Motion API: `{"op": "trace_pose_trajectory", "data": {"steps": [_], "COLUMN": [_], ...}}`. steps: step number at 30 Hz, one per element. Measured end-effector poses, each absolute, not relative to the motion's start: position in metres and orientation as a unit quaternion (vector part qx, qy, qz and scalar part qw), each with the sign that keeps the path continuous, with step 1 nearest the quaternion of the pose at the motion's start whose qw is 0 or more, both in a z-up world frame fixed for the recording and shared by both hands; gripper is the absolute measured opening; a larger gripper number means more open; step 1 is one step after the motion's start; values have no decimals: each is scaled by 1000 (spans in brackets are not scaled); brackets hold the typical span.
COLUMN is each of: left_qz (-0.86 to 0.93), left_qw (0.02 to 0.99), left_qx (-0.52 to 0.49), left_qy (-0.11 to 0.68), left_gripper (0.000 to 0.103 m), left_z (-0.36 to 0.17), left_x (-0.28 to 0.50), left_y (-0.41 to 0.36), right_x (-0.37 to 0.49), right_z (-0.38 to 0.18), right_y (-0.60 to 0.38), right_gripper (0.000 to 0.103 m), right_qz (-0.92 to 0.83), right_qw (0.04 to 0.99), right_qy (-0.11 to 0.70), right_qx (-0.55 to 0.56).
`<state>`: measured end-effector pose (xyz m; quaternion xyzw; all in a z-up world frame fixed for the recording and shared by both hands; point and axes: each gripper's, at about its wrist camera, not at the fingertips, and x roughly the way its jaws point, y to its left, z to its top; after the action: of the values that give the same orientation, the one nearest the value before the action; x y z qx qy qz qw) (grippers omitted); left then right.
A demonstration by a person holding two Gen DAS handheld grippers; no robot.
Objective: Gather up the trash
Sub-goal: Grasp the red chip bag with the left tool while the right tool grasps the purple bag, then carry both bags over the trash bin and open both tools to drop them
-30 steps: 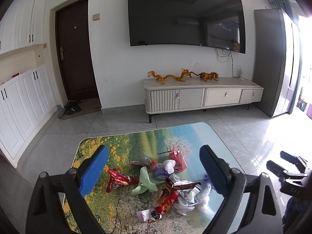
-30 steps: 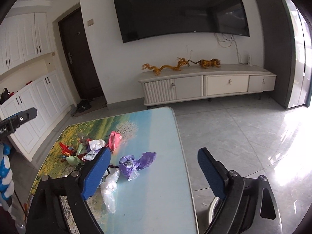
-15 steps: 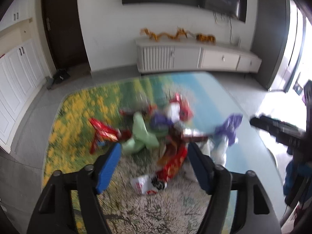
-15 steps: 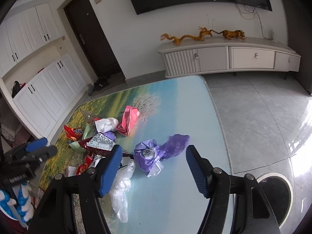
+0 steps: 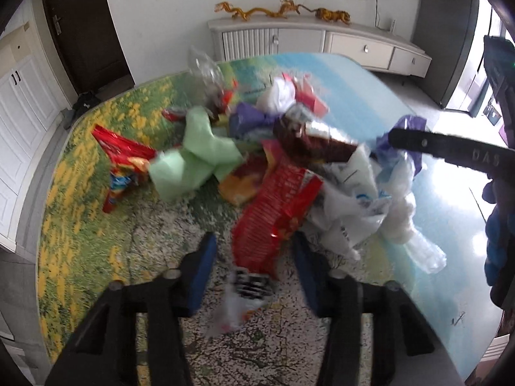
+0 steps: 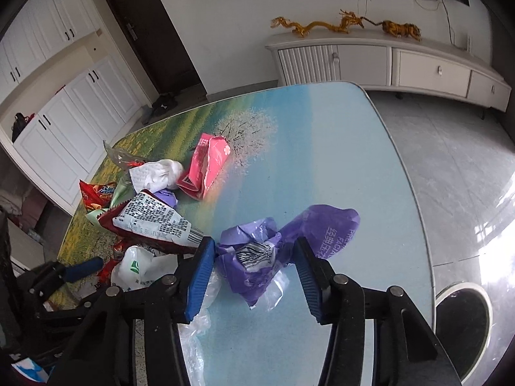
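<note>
A heap of trash lies on the printed table (image 5: 96, 225). In the left wrist view my left gripper (image 5: 254, 276) is open, its jaws either side of a red snack wrapper (image 5: 273, 209) and a small white wrapper (image 5: 244, 292). A green bag (image 5: 196, 157) and white plastic bags (image 5: 357, 206) lie around them. In the right wrist view my right gripper (image 6: 254, 273) is open, its jaws either side of a crumpled purple bag (image 6: 283, 244). A pink packet (image 6: 209, 164) and a printed white-and-maroon packet (image 6: 154, 222) lie further off.
A round bin (image 6: 463, 325) stands on the floor by the table's right edge. A white TV cabinet (image 6: 386, 64) stands at the far wall, white cupboards (image 6: 64, 122) at the left. The right gripper's arm (image 5: 450, 151) shows in the left wrist view.
Both grippers have dropped and moved forward to the trash. The left now straddles the red wrapper, the right straddles the purple bag. Both jaw gaps have narrowed.
</note>
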<state>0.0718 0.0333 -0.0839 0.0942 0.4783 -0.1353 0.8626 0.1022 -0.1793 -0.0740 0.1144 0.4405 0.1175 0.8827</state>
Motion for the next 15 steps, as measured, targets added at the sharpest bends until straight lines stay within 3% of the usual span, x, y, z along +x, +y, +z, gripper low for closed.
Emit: {"op": "trace_pose_trajectory", "data": {"steps": [7,15], "left_qz": [-145,-129], "left_qw": [868,888], "left_qx": [66,54], "left_qy": [470,437], "left_gripper": [29,28], "left_z": [-80,-46], "left_x": [65,46], "left_y": [39,47], "right_x": [97,74], "right_z": [-66,-37], "right_y": [-190,-194], "right_gripper": [33,30], "right_qz": [136,145], "right_qw": [883,900], "right_qy": [427,386], "right_qx": [138,142]}}
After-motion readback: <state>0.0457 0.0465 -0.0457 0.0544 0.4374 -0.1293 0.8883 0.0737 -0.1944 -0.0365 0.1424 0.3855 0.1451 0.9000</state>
